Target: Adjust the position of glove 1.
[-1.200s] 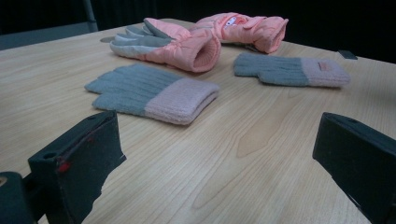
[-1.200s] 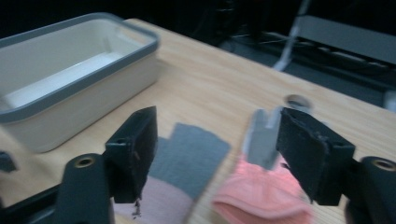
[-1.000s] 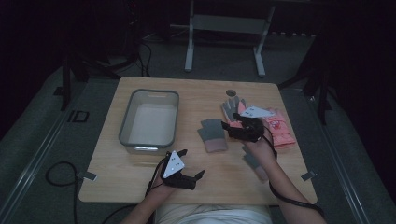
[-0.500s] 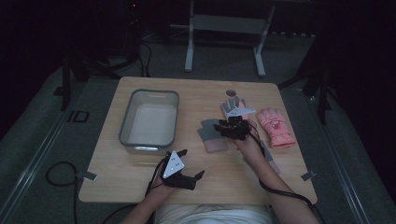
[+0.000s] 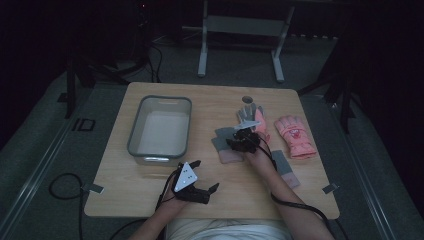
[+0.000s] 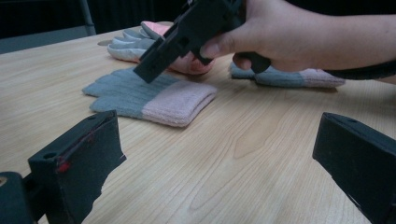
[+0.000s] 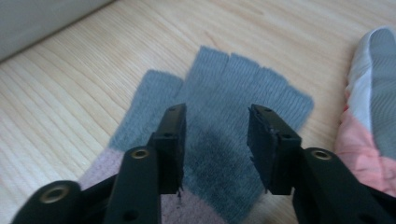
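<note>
On the table, right side: a grey knitted glove with a pink cuff (image 5: pixel 226 145) lies flat on the light wooden tabletop (image 5: pixel 150 180), fingers pointing toward the far edge.
Right gripper (image 5: pixel 239 141): held just above that glove's palm, pointing down at it; in the right gripper view its two black jaws stand partly apart over the grey knit, having just been opening a little, with nothing pinched between them.
Contact: I cannot tell whether the jaw tips touch the wool.
Left gripper (image 5: pixel 205 176): resting low near the front edge of the table, jaws wide apart with only bare wood between them.
Left gripper view: the grey glove (image 6: pixel 149 95) lies beyond the jaws, with the person's right hand (image 6: pixel 280 35) and its gripper above it.
Nearby gloves: a pink padded glove with a grey palm (image 5: pixel 255 122) touches the right side of the grey one; a second pink padded glove (image 5: pixel 295 136) lies farther right, apart.
Second knitted glove: another grey and pink one (image 5: pixel 286 167) lies under the right forearm.
Bin: a grey plastic tub with a pale inside (image 5: pixel 134 135) stands left of the gloves, well apart.
</note>
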Tool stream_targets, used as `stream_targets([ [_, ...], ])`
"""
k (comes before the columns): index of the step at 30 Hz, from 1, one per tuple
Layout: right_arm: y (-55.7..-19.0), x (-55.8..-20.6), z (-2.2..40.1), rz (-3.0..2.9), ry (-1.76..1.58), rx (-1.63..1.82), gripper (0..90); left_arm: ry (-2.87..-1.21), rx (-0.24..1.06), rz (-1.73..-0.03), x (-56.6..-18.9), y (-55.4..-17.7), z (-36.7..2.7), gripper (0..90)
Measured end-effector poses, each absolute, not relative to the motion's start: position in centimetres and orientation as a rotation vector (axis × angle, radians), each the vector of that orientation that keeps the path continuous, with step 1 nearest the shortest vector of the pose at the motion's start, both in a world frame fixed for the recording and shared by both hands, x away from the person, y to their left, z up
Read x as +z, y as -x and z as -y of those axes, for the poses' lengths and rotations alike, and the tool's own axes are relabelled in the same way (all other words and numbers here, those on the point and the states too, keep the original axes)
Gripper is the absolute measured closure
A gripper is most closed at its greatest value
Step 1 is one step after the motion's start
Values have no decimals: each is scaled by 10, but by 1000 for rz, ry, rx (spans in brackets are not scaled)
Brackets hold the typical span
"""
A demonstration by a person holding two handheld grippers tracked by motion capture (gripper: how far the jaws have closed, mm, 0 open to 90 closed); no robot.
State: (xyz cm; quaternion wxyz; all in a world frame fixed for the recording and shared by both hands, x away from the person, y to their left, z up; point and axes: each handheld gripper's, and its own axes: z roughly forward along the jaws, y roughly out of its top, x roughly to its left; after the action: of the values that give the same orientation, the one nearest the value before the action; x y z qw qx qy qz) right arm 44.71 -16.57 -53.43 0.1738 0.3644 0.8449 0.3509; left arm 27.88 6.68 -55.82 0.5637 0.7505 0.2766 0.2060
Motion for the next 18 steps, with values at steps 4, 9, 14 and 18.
stream_targets([
  [4,-447,-544,162,-2409,-1048,954,540,-1766,483,-649,-558,-279,-67,8],
  [9,-449,-547,161,-2422,-1072,935,566,-1765,486,-651,-558,-278,-67,8],
  [14,-449,-547,157,-2422,-1052,923,644,-1764,483,-653,-558,-279,-67,8],
  [18,-447,-548,153,-2401,-1065,921,768,-1764,482,-655,-558,-279,-67,8],
])
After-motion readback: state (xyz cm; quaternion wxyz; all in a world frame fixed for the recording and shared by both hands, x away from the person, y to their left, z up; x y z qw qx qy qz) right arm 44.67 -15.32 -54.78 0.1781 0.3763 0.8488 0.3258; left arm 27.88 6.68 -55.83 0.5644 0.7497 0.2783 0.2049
